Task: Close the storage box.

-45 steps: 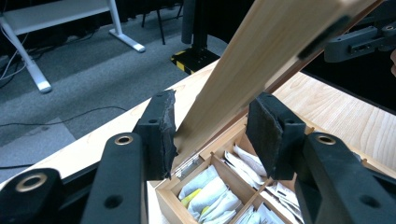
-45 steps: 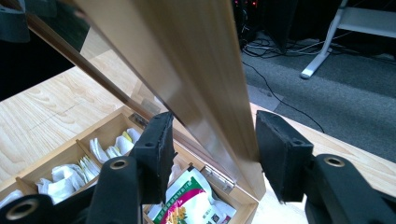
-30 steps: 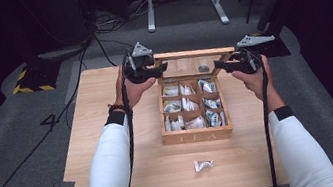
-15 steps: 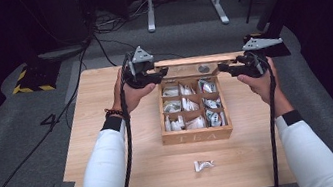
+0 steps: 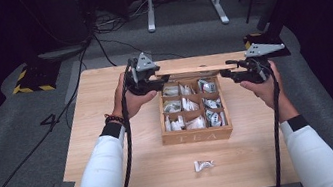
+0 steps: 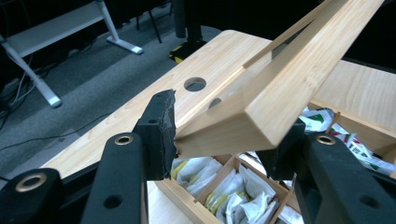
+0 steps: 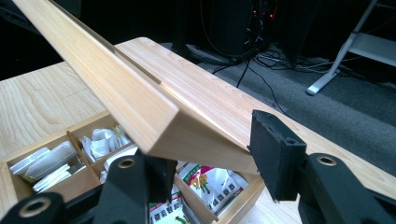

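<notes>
Wooden lid [image 5: 191, 68] is clamped at opposite ends by left claw [image 5: 162, 78] and right claw [image 5: 226, 72].

The wooden lid [image 5: 190, 71] of the tea box [image 5: 196, 136] is raised off the compartments, tilted over the box's far edge, held at its two ends. It is pale wood with a framed rim. The box sits open on the table, its nine compartments holding white and coloured tea sachets [image 5: 182, 105], "TEA" on its near wall.
</notes>
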Demonstrator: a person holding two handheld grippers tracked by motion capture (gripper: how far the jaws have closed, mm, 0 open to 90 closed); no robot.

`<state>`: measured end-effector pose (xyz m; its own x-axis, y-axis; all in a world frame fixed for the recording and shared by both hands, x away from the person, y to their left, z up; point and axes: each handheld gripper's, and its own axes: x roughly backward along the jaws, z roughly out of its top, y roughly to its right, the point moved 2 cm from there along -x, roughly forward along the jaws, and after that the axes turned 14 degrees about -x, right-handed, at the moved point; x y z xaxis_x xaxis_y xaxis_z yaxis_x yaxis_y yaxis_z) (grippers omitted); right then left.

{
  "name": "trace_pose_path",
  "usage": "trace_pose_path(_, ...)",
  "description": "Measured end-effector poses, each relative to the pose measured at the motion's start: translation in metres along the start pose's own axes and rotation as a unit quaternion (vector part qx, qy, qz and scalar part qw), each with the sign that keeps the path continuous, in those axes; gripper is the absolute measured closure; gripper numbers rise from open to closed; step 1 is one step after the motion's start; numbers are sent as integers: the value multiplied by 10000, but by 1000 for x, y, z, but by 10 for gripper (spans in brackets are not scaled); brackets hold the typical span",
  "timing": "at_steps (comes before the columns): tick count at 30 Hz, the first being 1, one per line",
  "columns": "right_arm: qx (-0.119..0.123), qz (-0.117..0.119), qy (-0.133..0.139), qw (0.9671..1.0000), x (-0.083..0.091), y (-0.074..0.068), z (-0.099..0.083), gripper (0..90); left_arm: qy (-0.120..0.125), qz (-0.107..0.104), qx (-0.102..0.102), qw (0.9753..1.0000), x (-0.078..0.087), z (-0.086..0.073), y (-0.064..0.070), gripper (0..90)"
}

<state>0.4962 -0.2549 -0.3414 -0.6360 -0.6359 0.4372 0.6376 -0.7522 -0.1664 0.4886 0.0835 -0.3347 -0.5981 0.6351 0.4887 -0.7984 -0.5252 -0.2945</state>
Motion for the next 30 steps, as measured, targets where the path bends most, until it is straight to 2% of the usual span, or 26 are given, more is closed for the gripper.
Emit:
trace_pose_path(4, 12, -26, 24, 10000, 1, -3, -5, 508, 114, -86, 27, 9999, 2, -5, 3, 515)
trace_pose_path(8, -37, -31, 18, 10000, 4, -8, -9, 479, 79, 8, -79, 9999, 2, -8, 10, 513)
trace_pose_path(15, 52, -111, -105, 9999, 7, -13, -17, 439, -5, 109, -190, 9998, 5, -15, 21, 499)
trace_pose_path(19, 83, -112, -150, 9998, 9, -14, -21, 430, 43, 20, -92, 9999, 5, -18, 23, 467)
trace_pose_path(22, 98, -99, -176, 9997, 10, -14, -23, 422, 44, 20, -100, 9999, 5, -20, 25, 454)
trace_pose_path(26, 104, -42, -168, 9998, 14, -15, -29, 416, -32, 8, -103, 9999, 5, -22, 29, 425)
trace_pose_path(30, 115, -7, -259, 9996, 14, -16, -35, 390, -113, -111, -56, 9999, 5, -24, 34, 363)
